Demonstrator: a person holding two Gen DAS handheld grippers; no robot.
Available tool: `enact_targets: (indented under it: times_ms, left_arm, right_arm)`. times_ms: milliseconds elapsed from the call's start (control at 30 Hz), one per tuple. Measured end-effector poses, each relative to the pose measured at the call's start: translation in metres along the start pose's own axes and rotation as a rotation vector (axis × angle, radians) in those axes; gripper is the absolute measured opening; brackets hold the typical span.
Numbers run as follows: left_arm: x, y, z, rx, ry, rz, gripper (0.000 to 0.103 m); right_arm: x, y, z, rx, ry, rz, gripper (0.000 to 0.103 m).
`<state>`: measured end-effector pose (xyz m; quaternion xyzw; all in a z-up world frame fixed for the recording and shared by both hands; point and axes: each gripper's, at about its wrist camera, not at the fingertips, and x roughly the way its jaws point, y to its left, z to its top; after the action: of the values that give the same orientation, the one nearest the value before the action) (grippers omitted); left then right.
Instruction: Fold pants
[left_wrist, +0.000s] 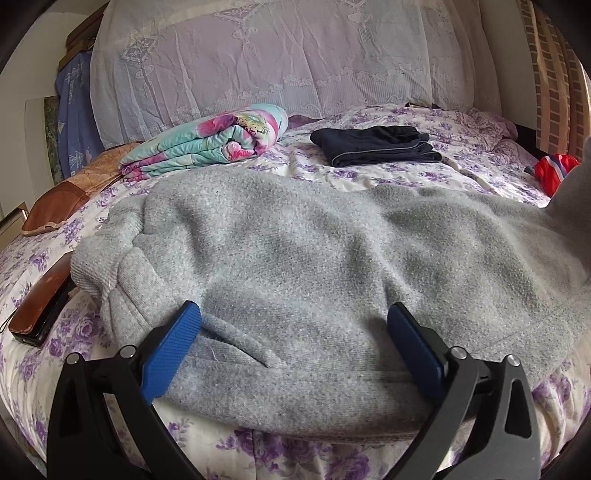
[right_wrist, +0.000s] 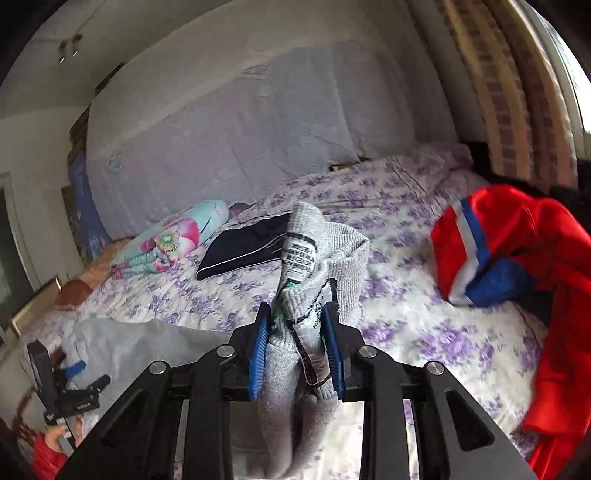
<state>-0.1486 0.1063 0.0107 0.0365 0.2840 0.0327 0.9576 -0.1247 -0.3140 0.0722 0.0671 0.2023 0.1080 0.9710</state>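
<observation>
Two tongs work the grey pants (left_wrist: 295, 258) on the bed (left_wrist: 406, 162): my right tongs (right_wrist: 297, 343) are clamped on the labelled end, my left tongs (left_wrist: 293, 343) sit apart over the near edge, so I should pinch both layers squarely.

On the bed (left_wrist: 332, 173), you have open sheet between the grey pants (left_wrist: 314, 251) and the folded dark garment (left_wrist: 376, 149) behind them. A rolled floral quilt (left_wrist: 207, 142) blocks the far left, with a brown cushion (left_wrist: 66, 199) beside it. A brown case (left_wrist: 40, 314) lies just left of the pants' cuffs. To your right, a red jacket (right_wrist: 517, 266) crowds the bed's edge; bare sheet lies between it and the pants.
</observation>
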Motion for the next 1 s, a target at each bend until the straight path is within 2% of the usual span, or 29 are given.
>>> enact_targets:
  times_ms: [167, 200, 267, 333, 367, 400, 467, 500, 533, 600, 667, 733, 867, 933, 967, 1000]
  left_arm:
    - [-0.001, 0.0, -0.002, -0.004, -0.009, -0.006, 0.099]
    - [-0.002, 0.0, -0.002, -0.005, -0.01, -0.008, 0.099]
    - [-0.002, 0.001, -0.003, -0.005, -0.012, -0.01, 0.099]
    - [-0.002, 0.0, -0.003, -0.005, -0.012, -0.012, 0.099]
    - [-0.002, 0.001, -0.004, -0.005, -0.013, -0.013, 0.099]
    - [-0.002, 0.001, -0.003, -0.005, -0.014, -0.014, 0.099]
    - [-0.003, 0.001, -0.004, -0.006, -0.019, -0.018, 0.099]
    - [-0.003, 0.001, -0.004, -0.008, -0.022, -0.02, 0.099]
    - [-0.003, 0.002, -0.003, -0.01, -0.023, -0.021, 0.099]
    - [-0.003, 0.002, -0.004, -0.014, -0.028, -0.021, 0.099]
    - [-0.003, 0.003, -0.004, -0.017, -0.03, -0.024, 0.098]
    - [-0.004, 0.003, -0.005, -0.018, -0.032, -0.026, 0.098]
    - [-0.005, 0.004, -0.005, -0.018, -0.033, -0.028, 0.098]
    - [-0.006, 0.004, -0.006, -0.02, -0.035, -0.031, 0.098]
    - [-0.006, 0.004, -0.006, -0.02, -0.035, -0.031, 0.098]
    - [-0.006, 0.004, -0.006, -0.02, -0.035, -0.031, 0.098]
  right_arm:
    - [0.033, 0.119, -0.015, -0.313, 0.048, 0.077, 0.025]
    - [0.043, 0.141, -0.024, -0.373, 0.077, 0.107, 0.017]
    - [0.067, 0.181, -0.05, -0.482, 0.189, 0.168, 0.015]
    - [0.084, 0.205, -0.079, -0.573, 0.286, 0.199, 0.013]
    - [0.085, 0.21, -0.089, -0.605, 0.306, 0.196, 0.013]
    - [0.078, 0.209, -0.091, -0.617, 0.289, 0.187, 0.015]
    - [0.049, 0.2, -0.084, -0.598, 0.199, 0.165, 0.036]
    - [0.037, 0.194, -0.077, -0.586, 0.14, 0.127, 0.056]
    - [0.027, 0.185, -0.069, -0.588, 0.091, 0.073, 0.068]
    - [0.028, 0.175, -0.061, -0.631, 0.075, -0.034, 0.076]
    - [0.043, 0.164, -0.059, -0.65, 0.133, -0.068, 0.076]
    - [0.055, 0.16, -0.067, -0.661, 0.188, -0.063, 0.076]
    - [0.072, 0.168, -0.088, -0.792, 0.171, -0.14, 0.078]
    - [0.078, 0.165, -0.082, -0.78, 0.18, -0.136, 0.077]
    - [0.082, 0.162, -0.076, -0.771, 0.179, -0.149, 0.072]
    - [0.085, 0.158, -0.07, -0.761, 0.182, -0.146, 0.057]
